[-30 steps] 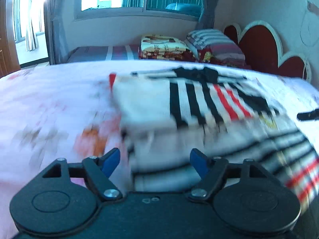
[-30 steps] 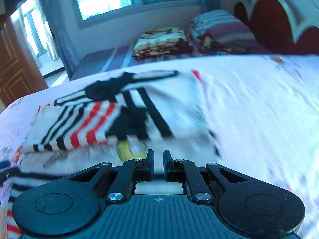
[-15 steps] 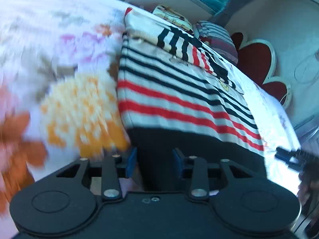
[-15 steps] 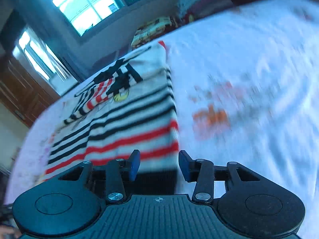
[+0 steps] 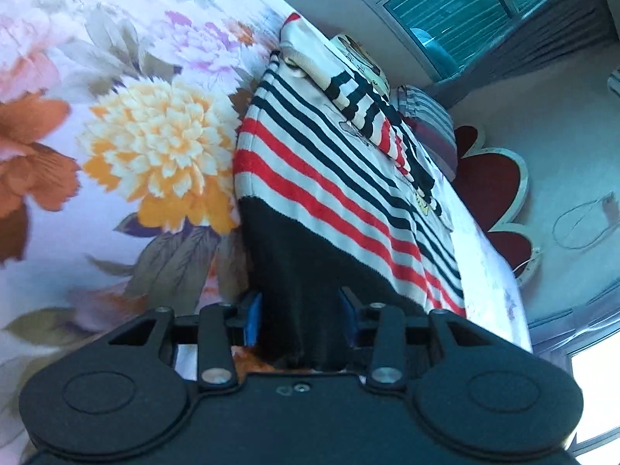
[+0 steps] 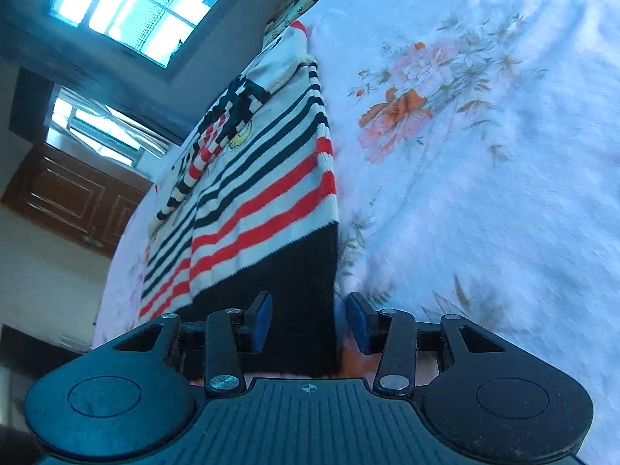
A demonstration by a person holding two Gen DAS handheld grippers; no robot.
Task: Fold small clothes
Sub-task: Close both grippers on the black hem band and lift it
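Note:
A small sweater with white, black and red stripes and a black hem lies flat on the floral bed sheet, its sleeves folded in over the chest. My left gripper is at the hem's left corner, jaws partly open, with the black hem filling the space between the blue pads. In the right wrist view the sweater runs away from me. My right gripper straddles the hem's right corner, open. A gap shows between the cloth edge and the right pad.
The bed sheet spreads wide to the right of the sweater. Pillows and a red scalloped headboard are at the far end. A window and a wooden door are on the walls beyond.
Both grippers have come back from the sweater's upper part to its black hem and rolled. The left jaws narrowed; the right jaws went from shut to open.

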